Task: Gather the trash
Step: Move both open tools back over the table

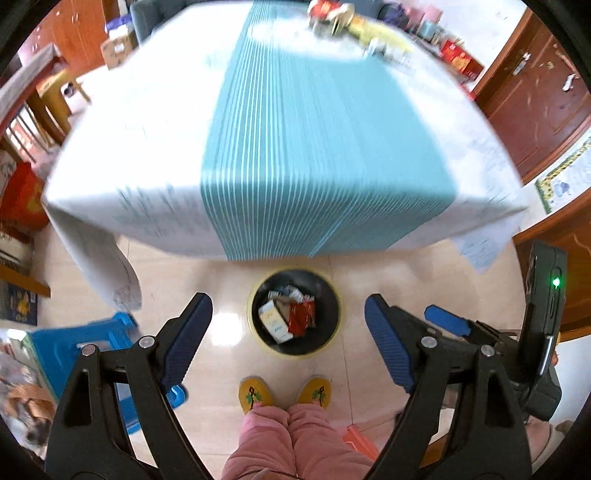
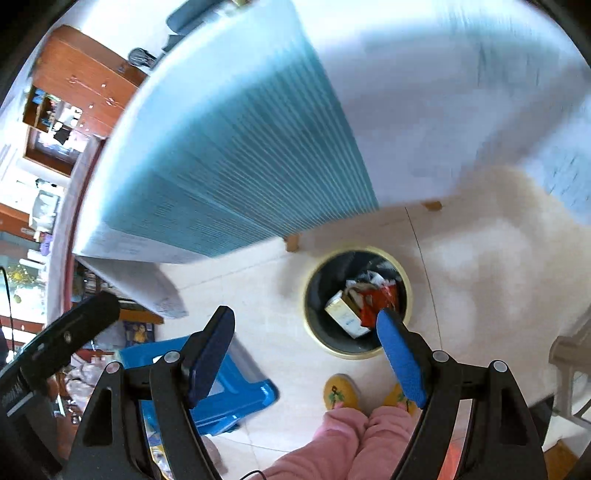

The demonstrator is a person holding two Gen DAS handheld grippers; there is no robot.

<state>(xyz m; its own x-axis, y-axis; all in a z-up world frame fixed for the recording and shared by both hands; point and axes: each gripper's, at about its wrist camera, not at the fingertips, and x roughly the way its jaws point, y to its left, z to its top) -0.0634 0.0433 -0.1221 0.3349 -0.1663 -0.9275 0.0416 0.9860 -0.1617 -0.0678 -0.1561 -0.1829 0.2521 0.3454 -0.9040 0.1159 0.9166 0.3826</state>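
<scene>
Below my left tool (image 1: 288, 325), seen through its own camera, the trash bin (image 1: 334, 295) stood on the tiled floor, framed in the wide gap between the two blue pads, which gripped nothing. Inside the bin lay a pale carton (image 1: 275, 321) against a red wrapper (image 1: 301, 317), with smaller scraps behind them. My yellow slippers (image 1: 255, 394) stood just short of the bin, and the surface (image 1: 147, 147) with its teal striped runner (image 1: 317, 147) spread beyond it, blurred. A few blurred packages (image 1: 332, 14) sat at its far end. My right tool (image 1: 447, 321) showed at the right edge.

From the right wrist camera, my right tool (image 2: 306, 354) also stood wide apart and empty. The trash bin (image 2: 314, 295) sat under its right pad, whose tip overlapped the rim, so the bin lay off to the right of the gap rather than centred. The same carton (image 2: 343, 314) and red wrapper (image 2: 376, 299) were inside. A blue plastic stool (image 2: 240, 391) stood on the floor behind the left pad.
</scene>
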